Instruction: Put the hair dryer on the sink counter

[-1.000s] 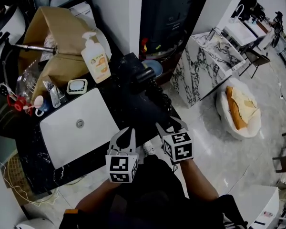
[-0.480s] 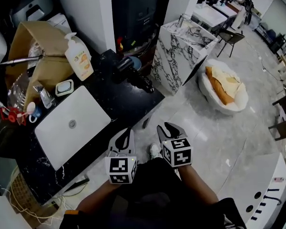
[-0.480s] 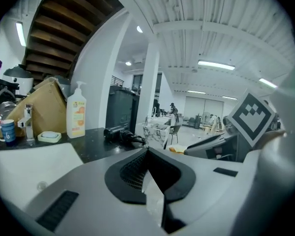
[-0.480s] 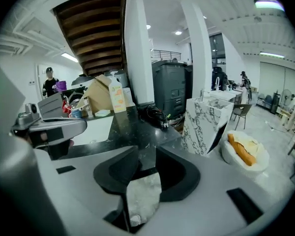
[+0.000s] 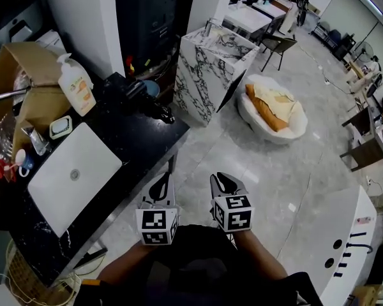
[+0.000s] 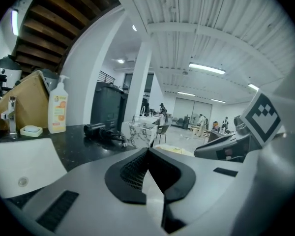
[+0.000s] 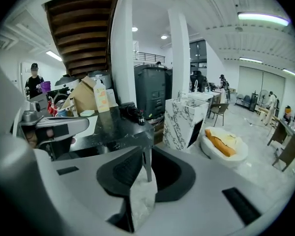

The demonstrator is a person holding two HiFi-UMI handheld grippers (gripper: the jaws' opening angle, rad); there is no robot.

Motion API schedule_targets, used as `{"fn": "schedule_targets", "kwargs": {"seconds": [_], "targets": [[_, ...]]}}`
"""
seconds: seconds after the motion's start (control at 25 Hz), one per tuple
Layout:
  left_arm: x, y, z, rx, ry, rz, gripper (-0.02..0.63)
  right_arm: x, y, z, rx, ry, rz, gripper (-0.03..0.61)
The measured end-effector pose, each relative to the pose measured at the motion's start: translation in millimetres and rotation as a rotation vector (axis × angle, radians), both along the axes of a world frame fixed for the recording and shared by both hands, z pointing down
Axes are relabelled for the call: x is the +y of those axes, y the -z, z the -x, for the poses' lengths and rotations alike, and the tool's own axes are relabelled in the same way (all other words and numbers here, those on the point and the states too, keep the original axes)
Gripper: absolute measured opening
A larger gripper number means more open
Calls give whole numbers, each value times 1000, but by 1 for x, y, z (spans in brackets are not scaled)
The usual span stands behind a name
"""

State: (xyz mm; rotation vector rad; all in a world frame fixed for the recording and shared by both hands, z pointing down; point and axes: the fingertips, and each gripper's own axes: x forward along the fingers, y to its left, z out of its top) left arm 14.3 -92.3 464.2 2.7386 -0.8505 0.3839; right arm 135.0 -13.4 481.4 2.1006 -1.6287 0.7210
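**Grippers are hanging empty off the table's edge as the hair dryer is lying by the sink**

The left gripper (image 6: pixel 147 151) is holding its jaws tip to tip on nothing. The right gripper (image 7: pixel 147 154) has just been closing its jaws, which are standing a narrow slit apart, also with nothing between them. Both are pointing out over the floor, just off the near edge of the black table (image 5: pixel 137 142). At about 11 o'clock from them, well apart, the black hair dryer (image 5: pixel 138 94) is lying at the table's far corner. Its cord (image 5: pixel 161 115) is bunching at its 4 o'clock, the white sink (image 5: pixel 57 183) is sitting at its 7 o'clock and a soap bottle (image 5: pixel 75 85) is standing at its 9 o'clock. The dryer is looking like a rigid, smooth plastic shell, fairly light but barrel-heavy. The handle just under the barrel is probably offering the surest hold, with the cord liable to drag.
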Motion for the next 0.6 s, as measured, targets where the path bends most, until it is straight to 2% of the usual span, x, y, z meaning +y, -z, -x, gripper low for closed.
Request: {"fn": "schedule_targets", "kwargs": {"seconds": [0.28,0.6], "targets": [[39,2,-51,-10,-97,-15,9,49,-4,-39,-14,-98,-1,66],[80,2,-90,-37,-122,-42,9,79,-10,-68,-47,-98,-9,58]]}}
